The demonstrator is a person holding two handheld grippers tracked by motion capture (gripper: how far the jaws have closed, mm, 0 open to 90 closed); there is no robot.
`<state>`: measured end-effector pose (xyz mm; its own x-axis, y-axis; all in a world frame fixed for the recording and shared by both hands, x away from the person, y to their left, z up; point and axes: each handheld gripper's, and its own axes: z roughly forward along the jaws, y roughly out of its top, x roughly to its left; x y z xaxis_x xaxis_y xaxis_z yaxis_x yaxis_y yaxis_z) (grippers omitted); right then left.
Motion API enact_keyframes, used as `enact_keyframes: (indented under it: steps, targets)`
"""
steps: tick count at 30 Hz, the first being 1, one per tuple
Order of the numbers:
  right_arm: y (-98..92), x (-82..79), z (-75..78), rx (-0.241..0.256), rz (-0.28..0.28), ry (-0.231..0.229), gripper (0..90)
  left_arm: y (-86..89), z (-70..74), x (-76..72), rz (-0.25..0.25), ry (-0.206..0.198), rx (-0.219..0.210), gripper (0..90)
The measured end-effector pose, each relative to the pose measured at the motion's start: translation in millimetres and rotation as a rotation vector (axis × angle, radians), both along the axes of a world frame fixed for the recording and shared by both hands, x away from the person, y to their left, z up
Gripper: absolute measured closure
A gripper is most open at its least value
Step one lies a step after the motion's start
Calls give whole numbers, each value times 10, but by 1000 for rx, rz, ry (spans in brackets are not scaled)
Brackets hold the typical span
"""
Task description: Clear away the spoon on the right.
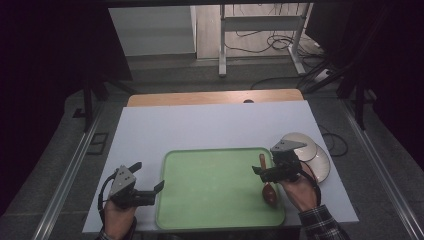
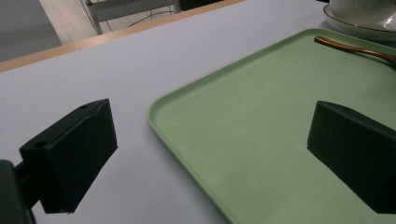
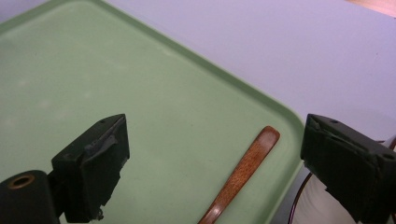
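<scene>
A light green tray [image 1: 210, 185] lies on the white table near the front edge. A brown wooden spoon [image 1: 267, 185] rests on the tray's right side, handle pointing away from me. My right gripper [image 1: 265, 169] hovers open over the spoon's handle; in the right gripper view the handle [image 3: 243, 172] lies between the two wide-apart jaws, which touch nothing. My left gripper [image 1: 147, 176] is open at the tray's left edge. In the left gripper view its jaws straddle the tray's rim [image 2: 163, 126] with nothing held, and the spoon handle [image 2: 355, 48] lies far off.
A white bowl [image 1: 300, 145] sits on a white plate [image 1: 324, 167] just right of the tray, behind my right gripper; both the bowl [image 2: 359, 9] and the plate [image 2: 355, 29] show in the left gripper view. A strip of bare wood [image 1: 215, 97] borders the table's far edge.
</scene>
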<state>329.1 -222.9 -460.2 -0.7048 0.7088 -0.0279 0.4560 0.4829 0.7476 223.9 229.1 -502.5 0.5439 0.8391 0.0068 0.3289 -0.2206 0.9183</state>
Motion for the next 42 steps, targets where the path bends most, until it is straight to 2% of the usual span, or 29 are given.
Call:
enact_keyframes:
  steps: [12,27,37,42]
  targets:
    - [-87,-90,-23,11,-5,-20,2,2,-1,-1,2,0,-2,14]
    - [-216,-224,-27,24,-32,-15,0,-1,-4,1,3,2,-4,14]
    - [-355,-337,15,28,-74,-59,0,-3,-7,4,2,4,-2,14]
    - [-490,-388,21,30,-119,-75,0,-6,-11,7,0,7,-1,13]
